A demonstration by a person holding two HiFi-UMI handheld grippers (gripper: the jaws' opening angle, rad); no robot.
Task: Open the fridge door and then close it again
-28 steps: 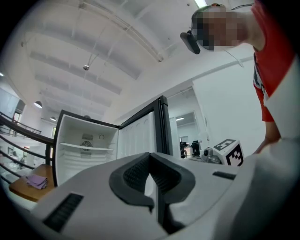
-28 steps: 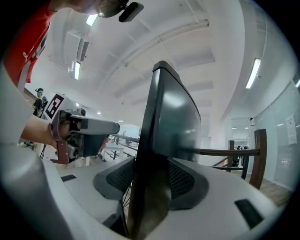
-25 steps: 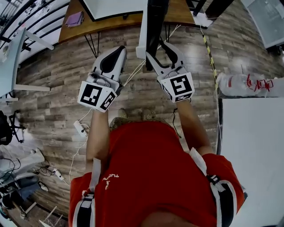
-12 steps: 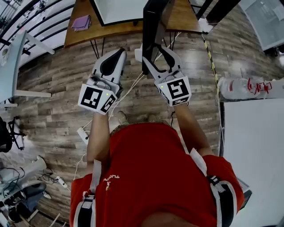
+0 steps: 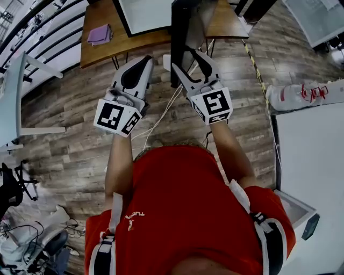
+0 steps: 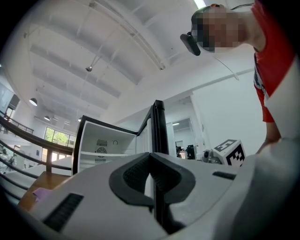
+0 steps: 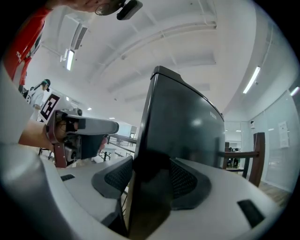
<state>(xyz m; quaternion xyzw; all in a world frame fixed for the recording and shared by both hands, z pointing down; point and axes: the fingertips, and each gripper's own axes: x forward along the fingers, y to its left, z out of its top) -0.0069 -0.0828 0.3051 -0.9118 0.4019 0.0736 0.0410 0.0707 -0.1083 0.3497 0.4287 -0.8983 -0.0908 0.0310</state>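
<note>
The fridge [image 5: 148,13] stands open ahead, its white inside [image 6: 108,140] showing in the left gripper view. Its black door [image 5: 183,27] juts toward me edge-on. My right gripper [image 5: 191,56] straddles that door edge with its jaws spread wide. The dark door panel [image 7: 187,117] fills the gap between its pads [image 7: 115,178]. My left gripper [image 5: 141,60] hovers just left of the door, shut with nothing in it. Over its closed tips [image 6: 150,161] the door edge [image 6: 159,126] rises.
A wooden stand [image 5: 102,45] under the fridge carries a purple pad [image 5: 98,34]. A white counter [image 5: 312,161] with a plastic-wrapped bundle [image 5: 295,96] lies at my right. Cables [image 5: 161,115] trail over the plank floor. A pale table [image 5: 11,96] is at far left.
Both grippers have moved forward together toward the fridge, the right one staying on the door edge. The floor and the things at the left have slid back in the head view.
</note>
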